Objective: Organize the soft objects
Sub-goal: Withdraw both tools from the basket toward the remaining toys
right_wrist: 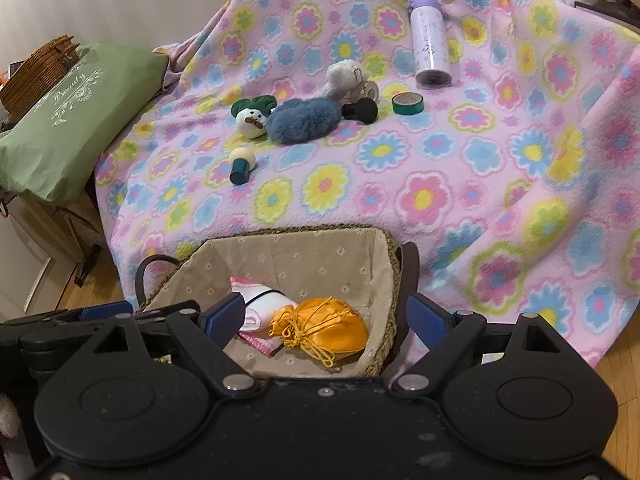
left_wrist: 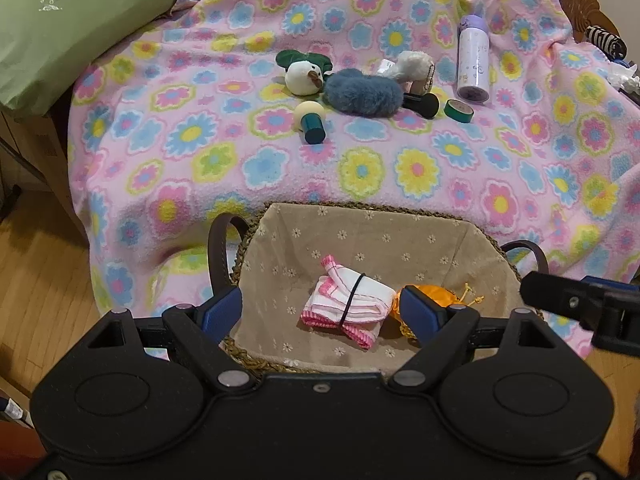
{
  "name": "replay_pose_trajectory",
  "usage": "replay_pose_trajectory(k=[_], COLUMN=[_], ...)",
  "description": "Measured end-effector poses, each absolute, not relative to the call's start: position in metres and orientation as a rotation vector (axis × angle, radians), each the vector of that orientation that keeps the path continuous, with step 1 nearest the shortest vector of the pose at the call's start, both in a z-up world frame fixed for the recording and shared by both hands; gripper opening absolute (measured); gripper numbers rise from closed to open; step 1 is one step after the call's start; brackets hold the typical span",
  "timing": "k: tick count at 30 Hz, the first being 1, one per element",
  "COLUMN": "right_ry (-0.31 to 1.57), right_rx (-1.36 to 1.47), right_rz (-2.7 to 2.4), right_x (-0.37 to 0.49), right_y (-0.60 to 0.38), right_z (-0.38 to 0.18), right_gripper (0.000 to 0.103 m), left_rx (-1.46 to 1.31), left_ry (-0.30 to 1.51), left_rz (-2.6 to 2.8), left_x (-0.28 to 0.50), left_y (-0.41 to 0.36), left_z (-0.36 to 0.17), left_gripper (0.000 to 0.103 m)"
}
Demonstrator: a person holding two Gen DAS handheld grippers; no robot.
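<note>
Lining basket (left_wrist: pixel 280 216): towel (left_wrist: pixel 352 306), pouch (right_wrist: pixel 324 326).

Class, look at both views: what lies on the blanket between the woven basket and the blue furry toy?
Nothing: only bare floral blanket lies between the basket and the blue furry toy, in both wrist views.

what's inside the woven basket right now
Inside the basket lie two things: a folded pink-and-white cloth bound with a black band, and an orange drawstring pouch beside it. The pouch covers one end of the cloth; the lining under both is hidden.
</note>
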State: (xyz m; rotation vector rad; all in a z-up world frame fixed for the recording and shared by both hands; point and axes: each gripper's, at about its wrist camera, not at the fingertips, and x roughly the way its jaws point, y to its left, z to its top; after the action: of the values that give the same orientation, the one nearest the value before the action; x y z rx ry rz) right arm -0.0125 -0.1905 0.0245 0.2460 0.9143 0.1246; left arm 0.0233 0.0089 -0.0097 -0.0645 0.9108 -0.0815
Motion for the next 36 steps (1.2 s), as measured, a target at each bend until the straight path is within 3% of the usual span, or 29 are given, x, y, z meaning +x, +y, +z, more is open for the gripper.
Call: replay_pose_trajectory(k=[11,15,28,36], right_ry=[0.821,0.770,0.681,0.695], right_rx=[0.141,0.121,0.094,0.085], right_rz=[0.086,0.078,0.098,0.078], right_x=[-0.001,0.008,0.043,0.062], right_y=[-0.185,-0.186,-0.183,-0.182], right_z=[0.039,0.049,0.066,0.053], right_gripper=[0.096,0.101,0.102,0.102], left_rx=[-0.023,0.000,0.046,0.047], left_ry=[0.851,0.801,0.685,0.704], left_rz=[-0.084,-0.071,-0.031,-0.043], left_x=[0.032,0.038,0.079,0.098], left_y=[0.013,0.019,0.038,0.036], left_z=[0.002,0.012,0.033,0.021], left_gripper=[0.084,0.090,0.092,0.095])
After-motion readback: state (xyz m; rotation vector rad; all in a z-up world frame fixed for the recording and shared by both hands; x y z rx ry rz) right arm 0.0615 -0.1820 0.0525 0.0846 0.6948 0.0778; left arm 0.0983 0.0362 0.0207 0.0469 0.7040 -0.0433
